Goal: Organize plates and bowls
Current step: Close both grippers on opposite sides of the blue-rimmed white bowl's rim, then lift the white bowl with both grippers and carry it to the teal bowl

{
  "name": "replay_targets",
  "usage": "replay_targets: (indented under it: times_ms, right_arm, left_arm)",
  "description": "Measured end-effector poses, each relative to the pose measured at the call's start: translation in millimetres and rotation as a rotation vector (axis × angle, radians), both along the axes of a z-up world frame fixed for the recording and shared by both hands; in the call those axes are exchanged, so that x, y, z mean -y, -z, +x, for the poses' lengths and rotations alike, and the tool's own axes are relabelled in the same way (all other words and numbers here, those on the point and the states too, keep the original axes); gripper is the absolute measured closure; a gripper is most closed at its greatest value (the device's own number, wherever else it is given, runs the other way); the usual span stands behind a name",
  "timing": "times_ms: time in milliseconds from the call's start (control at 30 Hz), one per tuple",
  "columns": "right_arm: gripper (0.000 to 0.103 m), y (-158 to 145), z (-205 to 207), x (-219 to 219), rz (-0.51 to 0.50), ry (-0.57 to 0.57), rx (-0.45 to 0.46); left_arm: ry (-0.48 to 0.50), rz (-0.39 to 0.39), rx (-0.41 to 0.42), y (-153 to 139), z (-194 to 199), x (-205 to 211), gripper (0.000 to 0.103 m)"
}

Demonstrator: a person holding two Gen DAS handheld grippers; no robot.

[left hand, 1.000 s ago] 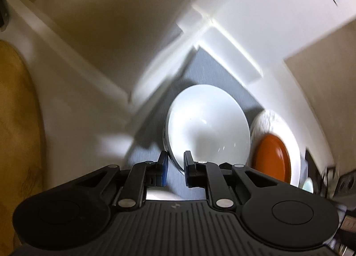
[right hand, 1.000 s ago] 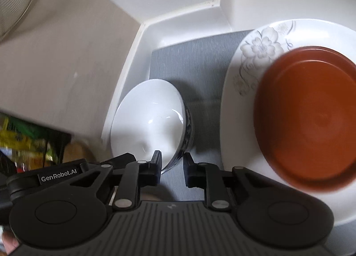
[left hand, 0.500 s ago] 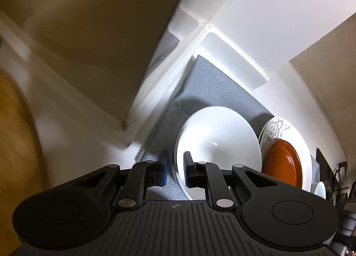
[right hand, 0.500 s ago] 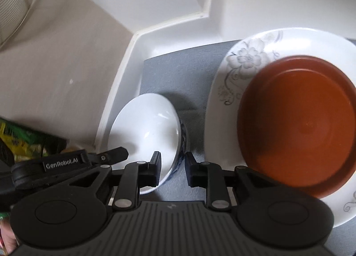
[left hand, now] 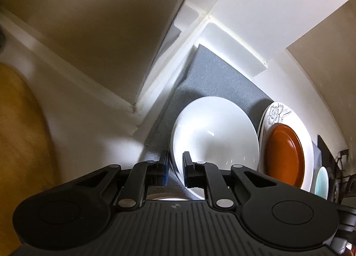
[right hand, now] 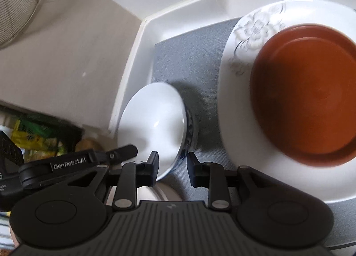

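A white bowl (left hand: 213, 136) with blue outer pattern rests on the grey mat (left hand: 213, 78) in the white cabinet. My left gripper (left hand: 174, 168) is shut on its near rim. In the right wrist view the same bowl (right hand: 153, 122) sits left of the flowered white plate (right hand: 244, 40), which carries the orange-brown plate (right hand: 307, 104). My right gripper (right hand: 172, 167) is open, its jaws on either side of the bowl's rim without gripping. The left gripper's finger (right hand: 120, 151) shows at the bowl's left edge. The stacked plates also show in the left wrist view (left hand: 284, 156).
The white cabinet wall (right hand: 133, 55) borders the mat on the left. A raised white ledge (left hand: 233, 49) runs along the back. A pale teal dish (left hand: 321, 180) and dark rack stand right of the plates. Snack packets (right hand: 33, 138) lie outside left. Another dish rim (right hand: 160, 191) shows below the gripper.
The right gripper's jaws have opened wider and let go of the bowl's rim. The left gripper stays shut on the bowl. Both cameras have drawn back slightly.
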State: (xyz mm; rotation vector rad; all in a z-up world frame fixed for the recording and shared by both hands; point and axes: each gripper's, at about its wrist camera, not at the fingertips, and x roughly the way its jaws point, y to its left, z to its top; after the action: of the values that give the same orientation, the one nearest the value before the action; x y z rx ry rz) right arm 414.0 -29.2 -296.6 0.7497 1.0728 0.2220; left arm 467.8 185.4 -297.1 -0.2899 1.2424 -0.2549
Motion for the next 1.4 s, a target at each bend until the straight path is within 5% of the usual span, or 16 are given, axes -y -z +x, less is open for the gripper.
replay_targets:
  times_ms: [100,200,267,400,700,1100,1400]
  right_arm:
    - [0.055,-3,5,2,-0.033,0.009,0.014]
    - [0.055,1,12,7,-0.042,0.012,0.010]
    - [0.060,6,16,8,-0.040,0.029,-0.001]
    - [0.087,5,18,-1,-0.111,0.001,0.016]
    - [0.087,-7,9,-1,-0.109,0.007,0.041]
    - [0.087,-53,-38,43,-0.056,0.118,0.138]
    - [0.086,-79,-111,128,-0.092,0.327,0.156]
  left_arm:
    - [-0.015,0.020,-0.011,16,9,14,0.090]
    - [-0.049,0.005,-0.030,21,15,16,0.089]
    - [-0.050,0.024,-0.016,22,17,21,0.089]
    - [-0.023,0.050,0.011,21,13,27,0.090]
    - [-0.029,0.040,-0.024,25,13,41,0.090]
    - [0.071,0.061,0.096,-40,-8,88,0.090]
    - [0.288,0.025,0.107,-79,-34,163,0.090]
